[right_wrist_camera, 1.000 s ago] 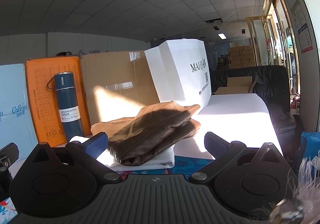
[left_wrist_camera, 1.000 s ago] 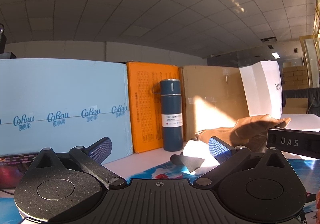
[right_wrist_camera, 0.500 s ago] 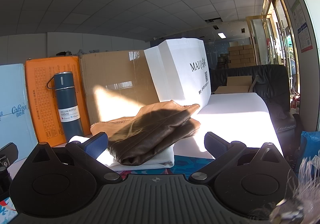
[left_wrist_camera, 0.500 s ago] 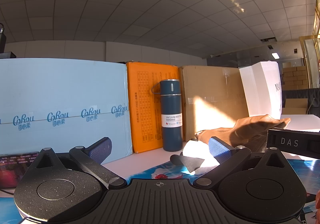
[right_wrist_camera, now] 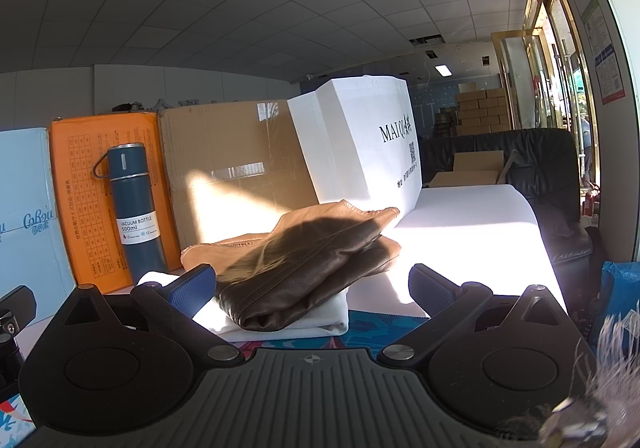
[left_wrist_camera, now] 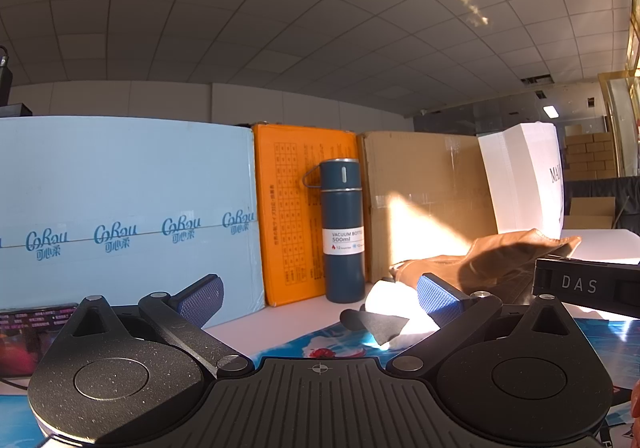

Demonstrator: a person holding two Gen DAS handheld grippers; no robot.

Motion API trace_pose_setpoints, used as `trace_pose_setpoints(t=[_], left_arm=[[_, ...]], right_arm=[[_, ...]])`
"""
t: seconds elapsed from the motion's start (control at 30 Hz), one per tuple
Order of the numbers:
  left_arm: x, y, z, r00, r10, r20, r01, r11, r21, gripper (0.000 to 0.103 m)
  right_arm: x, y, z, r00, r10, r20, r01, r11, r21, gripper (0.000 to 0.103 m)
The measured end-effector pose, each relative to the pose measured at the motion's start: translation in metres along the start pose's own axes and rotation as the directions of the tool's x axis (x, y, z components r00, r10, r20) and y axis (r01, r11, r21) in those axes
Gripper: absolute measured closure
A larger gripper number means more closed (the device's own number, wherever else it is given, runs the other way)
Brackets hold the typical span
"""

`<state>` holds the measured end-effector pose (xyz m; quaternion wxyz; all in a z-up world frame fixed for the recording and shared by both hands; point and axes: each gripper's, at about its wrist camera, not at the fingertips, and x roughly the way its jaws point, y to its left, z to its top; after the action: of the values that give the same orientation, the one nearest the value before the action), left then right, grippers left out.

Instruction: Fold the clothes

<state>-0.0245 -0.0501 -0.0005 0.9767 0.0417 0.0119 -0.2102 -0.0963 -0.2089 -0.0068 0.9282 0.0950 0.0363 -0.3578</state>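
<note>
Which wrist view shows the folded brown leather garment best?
The right wrist view: the brown leather garment lies nearly whole, stacked on a folded white cloth, between the open right gripper fingers. The left wrist view catches only part of it at the right, cut off by the other gripper's black body.

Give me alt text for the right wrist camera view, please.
The open right gripper faces a folded brown leather garment lying on folded white cloth. Behind stand a blue vacuum bottle, orange, cardboard and white boxes.
</note>
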Motion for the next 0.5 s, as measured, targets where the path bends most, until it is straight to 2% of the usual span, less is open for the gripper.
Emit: trace_pose_setpoints(t=[0.5], left_arm=[[0.0002,-0.0001,-0.0001,1.000,-0.003,-0.001,0.003,1.000,0.000,0.000]], right_arm=[[-0.0001,0.0001,0.0001,1.000,0.000,0.000,0.000,1.000,0.000,0.000]])
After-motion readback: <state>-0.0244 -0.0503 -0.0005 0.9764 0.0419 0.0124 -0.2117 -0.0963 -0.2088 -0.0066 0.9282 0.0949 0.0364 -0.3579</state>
